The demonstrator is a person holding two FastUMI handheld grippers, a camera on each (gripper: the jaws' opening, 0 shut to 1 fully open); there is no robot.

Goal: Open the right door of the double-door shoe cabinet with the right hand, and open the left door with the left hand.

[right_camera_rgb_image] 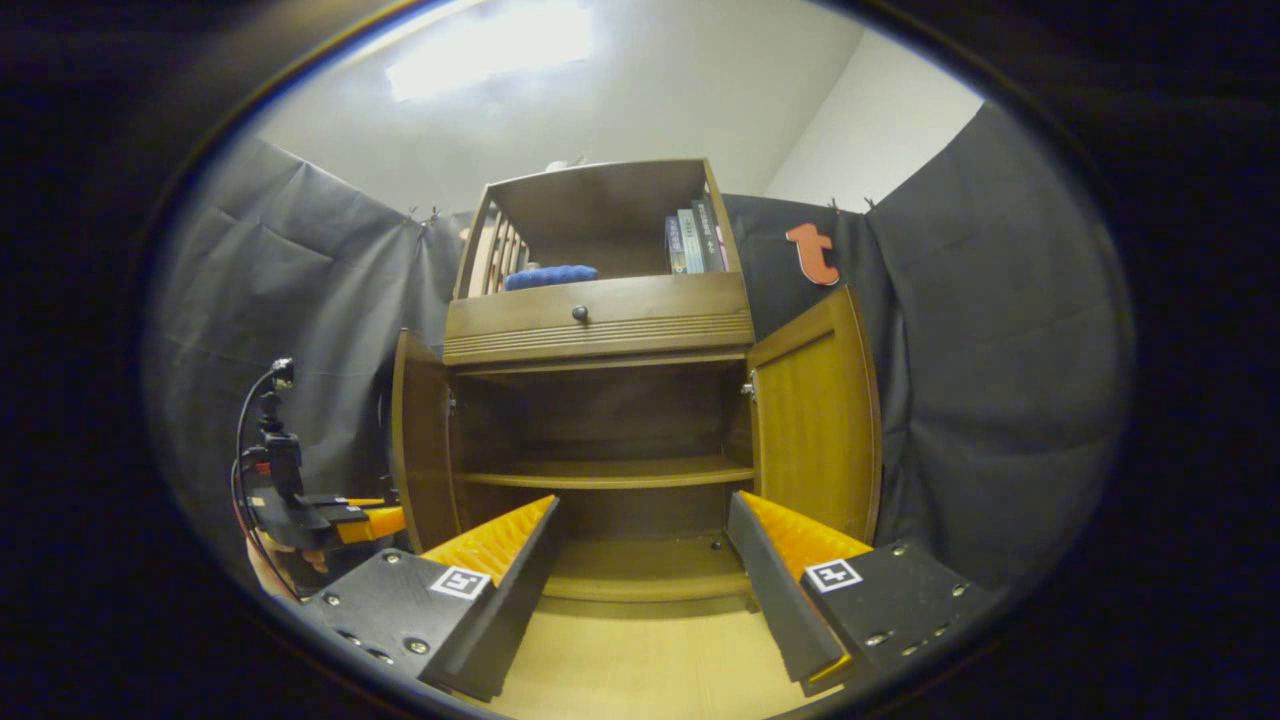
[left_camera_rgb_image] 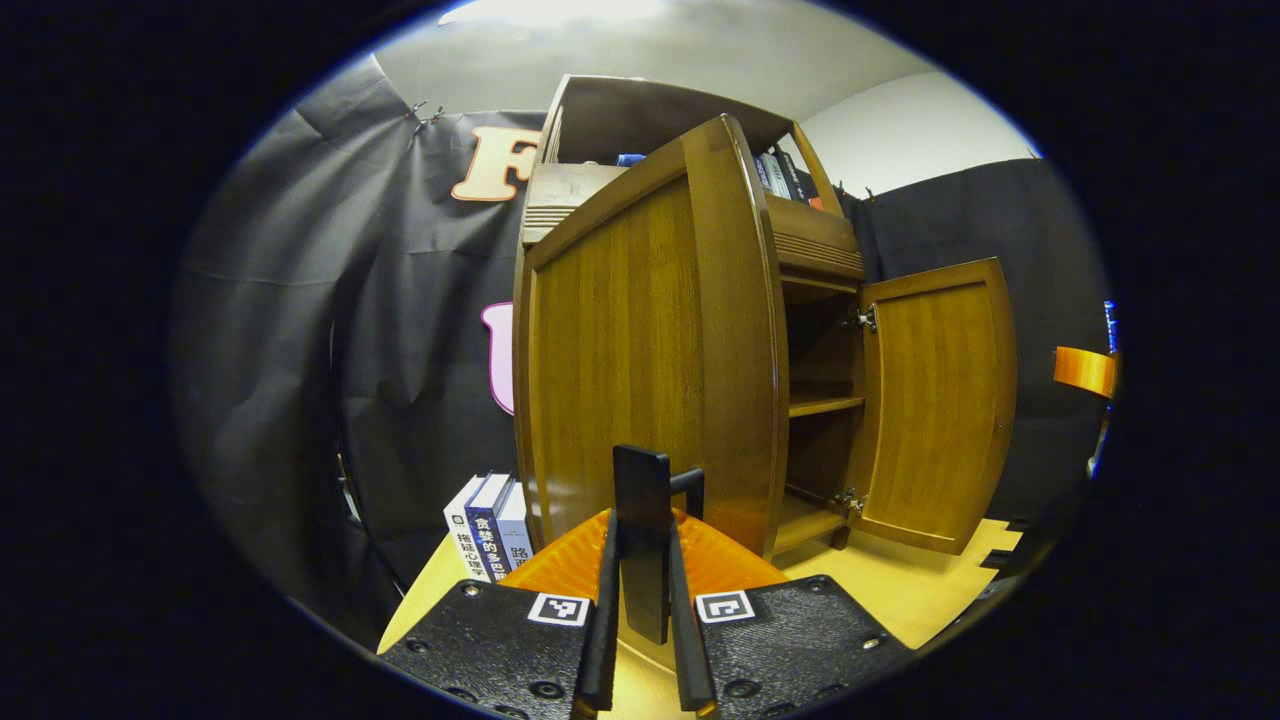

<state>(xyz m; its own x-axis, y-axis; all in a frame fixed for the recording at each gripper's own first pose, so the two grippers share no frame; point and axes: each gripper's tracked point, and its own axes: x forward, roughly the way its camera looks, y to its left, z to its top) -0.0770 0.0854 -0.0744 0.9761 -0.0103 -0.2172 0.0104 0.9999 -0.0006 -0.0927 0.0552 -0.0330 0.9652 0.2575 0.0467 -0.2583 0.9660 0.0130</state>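
The wooden shoe cabinet (right_camera_rgb_image: 600, 320) stands straight ahead in the right gripper view with both doors swung out. Its left door (left_camera_rgb_image: 620, 350) is close in the left gripper view, edge toward me. My left gripper (left_camera_rgb_image: 642, 520) is shut on that door's dark upright handle (left_camera_rgb_image: 640, 480). The right door (left_camera_rgb_image: 940, 400) hangs open farther off. In the right gripper view my right gripper (right_camera_rgb_image: 642, 500) is open and empty, a short way in front of the lower shelf, between the left door (right_camera_rgb_image: 420, 450) and the right door (right_camera_rgb_image: 815, 420). The left gripper (right_camera_rgb_image: 340, 522) shows beside the left door.
Several books (left_camera_rgb_image: 490, 525) stand on the light wood floor (right_camera_rgb_image: 640, 660) to the left of the cabinet. On the top shelf are books (right_camera_rgb_image: 695, 240) and a blue object (right_camera_rgb_image: 550, 275) above a drawer with a knob (right_camera_rgb_image: 579, 313). Black cloth walls close in both sides.
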